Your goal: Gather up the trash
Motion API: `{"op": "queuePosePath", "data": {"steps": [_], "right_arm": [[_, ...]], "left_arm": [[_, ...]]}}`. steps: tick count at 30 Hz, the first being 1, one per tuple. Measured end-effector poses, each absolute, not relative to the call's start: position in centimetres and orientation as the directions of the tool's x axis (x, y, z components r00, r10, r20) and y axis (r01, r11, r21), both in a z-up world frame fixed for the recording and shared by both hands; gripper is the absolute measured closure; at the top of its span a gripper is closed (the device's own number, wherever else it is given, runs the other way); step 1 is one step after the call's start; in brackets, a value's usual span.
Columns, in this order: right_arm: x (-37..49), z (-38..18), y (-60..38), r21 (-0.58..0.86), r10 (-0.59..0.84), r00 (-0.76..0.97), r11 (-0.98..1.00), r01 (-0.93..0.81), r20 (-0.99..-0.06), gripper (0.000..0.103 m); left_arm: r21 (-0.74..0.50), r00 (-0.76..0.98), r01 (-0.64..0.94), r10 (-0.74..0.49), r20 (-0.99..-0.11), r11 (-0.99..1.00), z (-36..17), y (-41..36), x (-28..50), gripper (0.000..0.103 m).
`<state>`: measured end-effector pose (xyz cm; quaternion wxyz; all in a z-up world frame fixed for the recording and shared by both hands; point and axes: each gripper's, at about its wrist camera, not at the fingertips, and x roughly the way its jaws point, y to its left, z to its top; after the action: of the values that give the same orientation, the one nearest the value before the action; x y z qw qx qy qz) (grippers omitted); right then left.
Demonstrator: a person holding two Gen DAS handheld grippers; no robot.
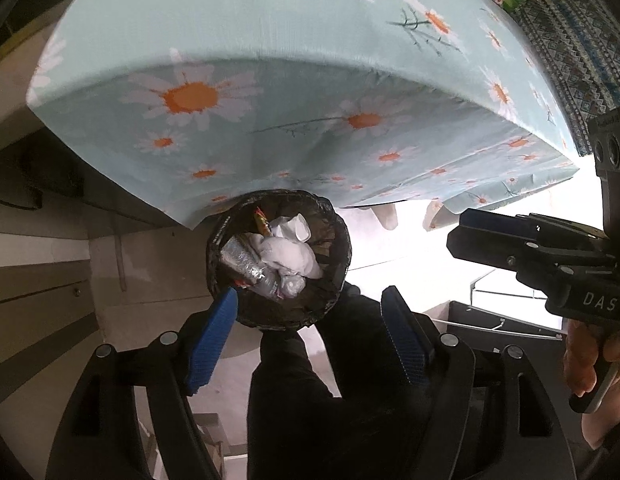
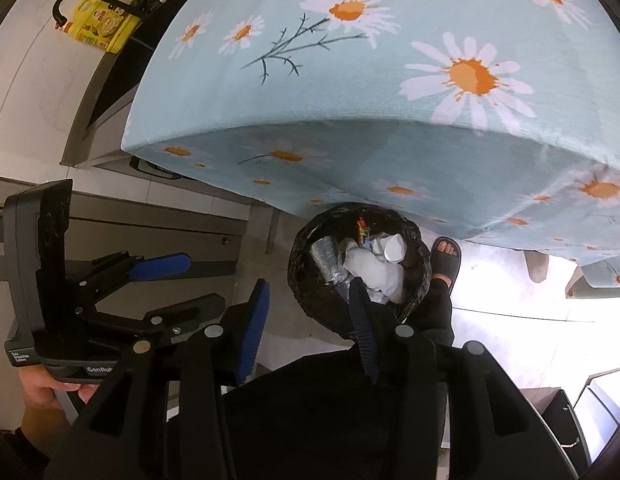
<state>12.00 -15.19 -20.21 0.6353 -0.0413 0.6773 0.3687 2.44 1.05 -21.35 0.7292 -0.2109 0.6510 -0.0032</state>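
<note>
A round bin lined with a black bag (image 1: 278,257) stands on the floor under the table edge; it also shows in the right wrist view (image 2: 359,270). It holds white crumpled paper (image 1: 288,254), a clear plastic bottle (image 1: 246,266) and a coloured wrapper (image 1: 261,218). My left gripper (image 1: 310,336) is open and empty, above the bin; it also shows in the right wrist view (image 2: 178,278). My right gripper (image 2: 310,328) is open and empty, above the bin's near rim; its fingers (image 1: 489,240) show at the right of the left wrist view.
A table with a light-blue daisy cloth (image 1: 270,60) overhangs the bin. The person's black-trousered leg (image 1: 310,400) and sandalled foot (image 2: 445,258) are beside the bin. A yellow container (image 2: 100,26) and grey cabinets (image 2: 110,240) are at the left.
</note>
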Motion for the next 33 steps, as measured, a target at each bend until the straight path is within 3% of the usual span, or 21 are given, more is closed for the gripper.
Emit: {"op": "queuePosePath", "data": {"steps": [22, 23, 24, 26, 28, 33], "right_arm": [[12.2, -9.0, -20.5, 0.413, 0.513, 0.022, 0.714, -0.566, -0.858, 0.051], [12.1, -8.2, -20.9, 0.407, 0.519, 0.037, 0.711, -0.573, -0.854, 0.050], [12.1, -7.5, -21.4, 0.406, 0.527, 0.049, 0.709, -0.577, -0.849, 0.042], [12.1, -6.6, -22.2, 0.408, 0.541, 0.068, 0.704, -0.581, -0.838, 0.039], [12.1, -5.4, -23.0, 0.407, 0.553, 0.081, 0.697, -0.591, -0.829, 0.039], [11.8, -3.1, -24.9, 0.389, 0.564, 0.123, 0.695, -0.605, -0.817, 0.039]], "left_arm": [[-0.256, 0.332, -0.220, -0.175, -0.927, 0.941, -10.6, -1.2, 2.4, 0.031], [-0.249, 0.342, -0.220, -0.164, -0.925, 0.943, -10.0, -1.5, 2.3, 0.031], [-0.241, 0.352, -0.221, -0.152, -0.923, 0.945, -9.3, -1.9, 2.3, 0.031], [-0.227, 0.373, -0.218, -0.134, -0.918, 0.949, -7.9, -2.6, 2.1, 0.030], [-0.219, 0.404, -0.211, -0.119, -0.907, 0.953, -6.5, -3.4, 1.9, 0.018], [-0.197, 0.454, -0.215, -0.081, -0.888, 0.956, -3.5, -5.4, 1.1, 0.017]]}}
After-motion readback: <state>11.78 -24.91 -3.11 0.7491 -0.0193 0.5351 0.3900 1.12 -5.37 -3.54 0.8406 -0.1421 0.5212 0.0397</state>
